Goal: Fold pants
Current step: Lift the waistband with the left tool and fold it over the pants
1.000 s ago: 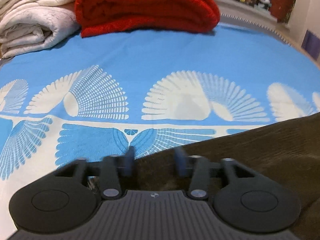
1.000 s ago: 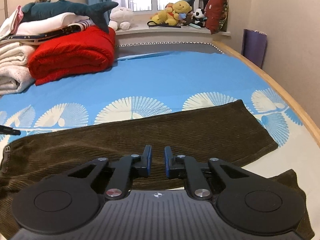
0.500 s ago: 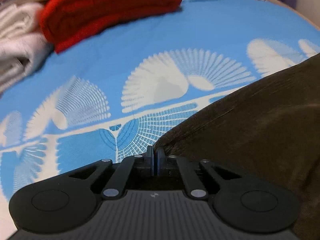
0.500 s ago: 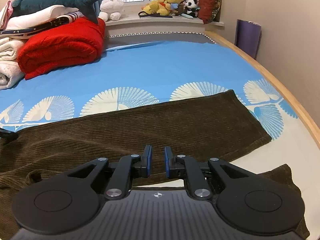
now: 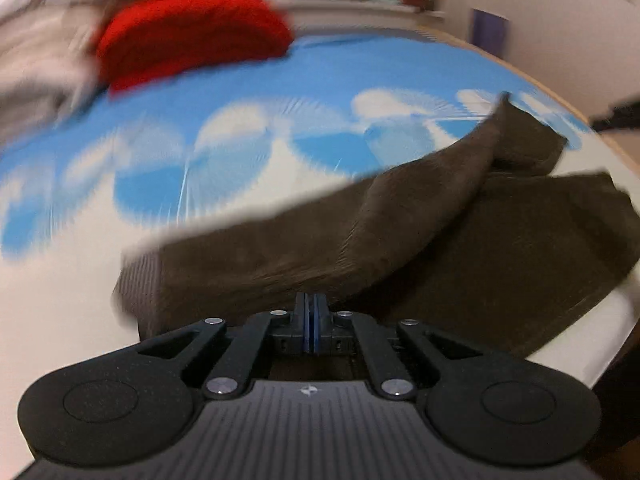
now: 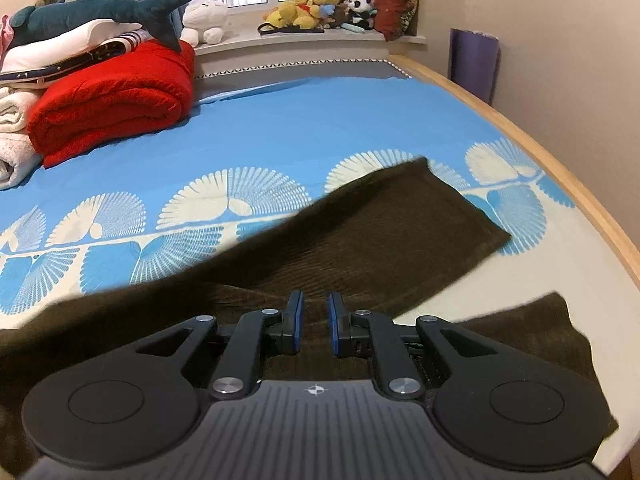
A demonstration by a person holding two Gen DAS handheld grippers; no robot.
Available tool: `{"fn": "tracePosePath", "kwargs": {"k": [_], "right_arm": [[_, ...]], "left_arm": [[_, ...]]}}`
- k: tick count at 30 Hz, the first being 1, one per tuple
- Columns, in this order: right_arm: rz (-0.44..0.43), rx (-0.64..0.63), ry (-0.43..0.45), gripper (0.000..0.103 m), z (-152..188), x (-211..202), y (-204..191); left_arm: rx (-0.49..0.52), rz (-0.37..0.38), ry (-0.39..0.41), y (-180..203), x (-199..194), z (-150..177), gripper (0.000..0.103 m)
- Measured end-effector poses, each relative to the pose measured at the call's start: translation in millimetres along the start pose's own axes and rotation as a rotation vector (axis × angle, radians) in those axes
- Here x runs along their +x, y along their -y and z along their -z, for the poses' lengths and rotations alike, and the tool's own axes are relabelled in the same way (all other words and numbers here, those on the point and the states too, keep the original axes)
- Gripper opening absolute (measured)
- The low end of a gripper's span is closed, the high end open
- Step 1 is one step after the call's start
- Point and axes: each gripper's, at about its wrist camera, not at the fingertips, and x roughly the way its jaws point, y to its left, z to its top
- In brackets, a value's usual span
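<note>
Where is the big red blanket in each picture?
Left wrist view: the folded red fleece blanket sits blurred at the upper left, on the blue patterned bedsheet.
Right wrist view: the blanket lies at the left, upper half, below the plush shark.
Shared landmark: the brown corduroy pants spread across the sheet in both.

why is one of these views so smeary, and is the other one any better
Left wrist view: motion blur smears the red blanket, the bedsheet and the brown pants; only the shut left gripper stays crisp. Right wrist view: mostly sharp, with fisheye bending of the bed's edge.
</note>
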Motion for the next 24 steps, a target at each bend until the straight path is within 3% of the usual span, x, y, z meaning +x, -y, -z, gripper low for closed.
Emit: {"fn": "tracePosePath", "kwargs": {"k": [2, 7, 14, 17, 24], "right_arm": [[0.001, 0.009, -0.014, 0.013, 6, -4, 2], [0.01, 0.064, -0.022, 0.013, 15, -11, 13], [-0.029, 0.267, 0.0, 0.014, 16, -8, 33], [-0.065, 0.32, 0.006, 0.014, 13, -3, 34], [-0.141, 0.378, -0.025, 0.017, -8, 38, 19]], "left_arm": [[-0.146, -0.016, -0.018, -19, -2, 7, 0.004], [-0.482, 0.16, -0.132, -64, 16, 17, 0.042], [-0.718, 0.154, -0.202, -92, 51, 22, 0.053], [-0.773, 0.13, -0.196, -102, 59, 17, 0.065], [-0.856, 0.07, -0.184, -119, 76, 5, 0.065]]}}
